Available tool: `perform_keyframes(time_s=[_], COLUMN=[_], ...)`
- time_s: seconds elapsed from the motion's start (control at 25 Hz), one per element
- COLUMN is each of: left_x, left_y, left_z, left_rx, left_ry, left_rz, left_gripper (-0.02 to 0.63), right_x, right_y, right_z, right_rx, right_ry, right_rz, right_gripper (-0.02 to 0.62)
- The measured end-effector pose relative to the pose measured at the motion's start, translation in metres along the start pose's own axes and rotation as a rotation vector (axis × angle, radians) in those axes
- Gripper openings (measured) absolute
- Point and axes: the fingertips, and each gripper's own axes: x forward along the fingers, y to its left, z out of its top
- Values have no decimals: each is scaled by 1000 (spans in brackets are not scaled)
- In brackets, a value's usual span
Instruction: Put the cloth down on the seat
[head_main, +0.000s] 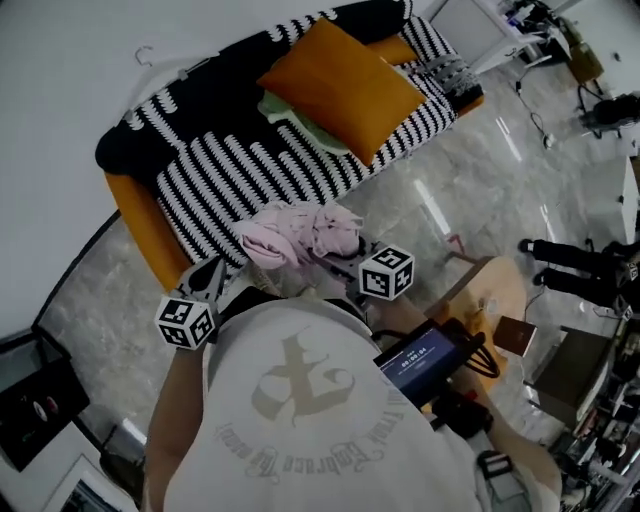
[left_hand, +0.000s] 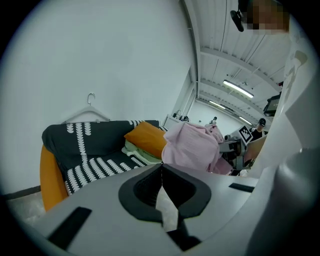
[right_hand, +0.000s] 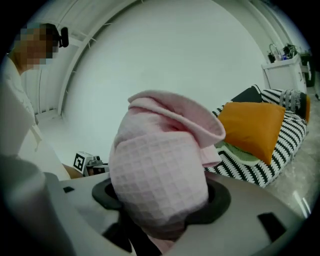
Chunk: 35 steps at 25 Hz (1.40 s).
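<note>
A crumpled pink cloth (head_main: 298, 236) hangs just in front of the sofa's front edge, above the floor. My right gripper (head_main: 340, 256) is shut on it; in the right gripper view the waffle-textured bundle (right_hand: 160, 175) fills the jaws and hides the pads. My left gripper (head_main: 214, 270) sits to the cloth's left, apart from it. Its dark pads (left_hand: 150, 187) meet along a line with only a pale sliver at the seam, and the pink cloth (left_hand: 192, 147) shows beyond them. The striped black-and-white seat (head_main: 250, 175) lies just past the cloth.
An orange cushion (head_main: 340, 82) lies on a folded green cloth (head_main: 298, 120) on the right half of the seat. The sofa's orange side (head_main: 140, 225) faces left. A hanger (left_hand: 90, 107) rests on the backrest. A low wooden table (head_main: 500, 295) and a person's legs (head_main: 570, 268) are on the right.
</note>
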Motion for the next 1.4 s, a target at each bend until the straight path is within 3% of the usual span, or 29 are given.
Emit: perform_keyframes(time_s=[0.2, 0.48, 0.72, 1.28, 1.4], left_x=[16, 14, 18, 73, 88], left_y=[20, 37, 72, 102, 104], left_z=[17, 26, 24, 63, 57], left_rx=[3, 29, -93, -205, -273], left_ry=[-7, 17, 8, 41, 57], left_rz=[-37, -30, 46, 210, 232], left_gripper=[14, 14, 14, 14, 14], right_x=[28, 69, 117, 218, 233], right_y=[-11, -11, -28, -109, -133], right_z=[30, 47, 61, 66, 63], right_rx=[-10, -54, -79, -115, -112], right_ry=[2, 89, 193, 450, 506], right_rz=[-40, -12, 23, 143, 134], right_gripper=[325, 325, 325, 325, 325])
